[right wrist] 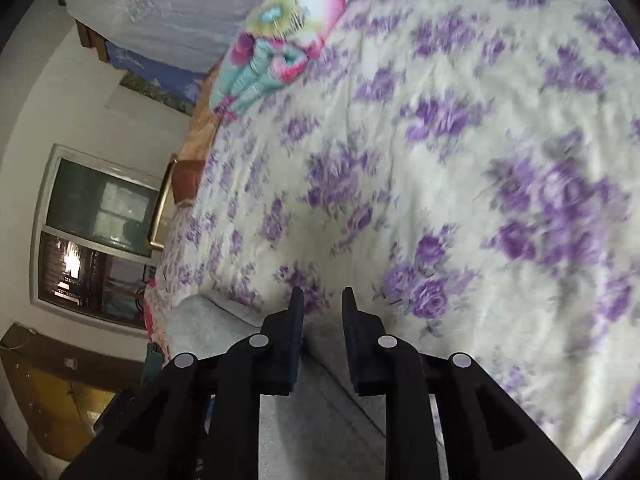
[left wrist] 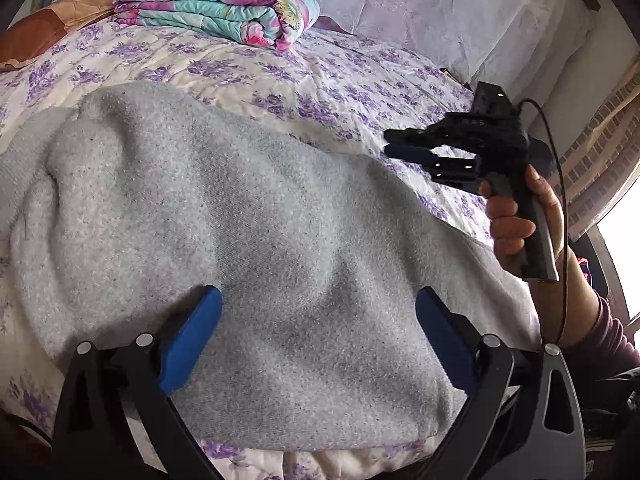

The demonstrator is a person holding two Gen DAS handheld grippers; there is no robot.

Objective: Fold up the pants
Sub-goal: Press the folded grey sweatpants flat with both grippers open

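Grey fleece pants (left wrist: 256, 240) lie spread on the bed, inside surface up, filling most of the left wrist view. My left gripper (left wrist: 318, 300) is open wide just above the near part of the pants, holding nothing. My right gripper (left wrist: 390, 142) is held in a hand at the right, above the pants' right edge, turned on its side. In the right wrist view my right gripper (right wrist: 322, 294) has a narrow gap between its jaws and holds nothing; a strip of the grey pants (right wrist: 320, 420) shows below it.
The bed has a quilt (left wrist: 320, 76) with purple flowers. A folded floral blanket (left wrist: 224, 12) lies at the far end near the lace-covered headboard (left wrist: 440, 0). The right wrist view shows a window (right wrist: 96, 232) and a wooden cabinet (right wrist: 52, 400) beyond the bed's edge.
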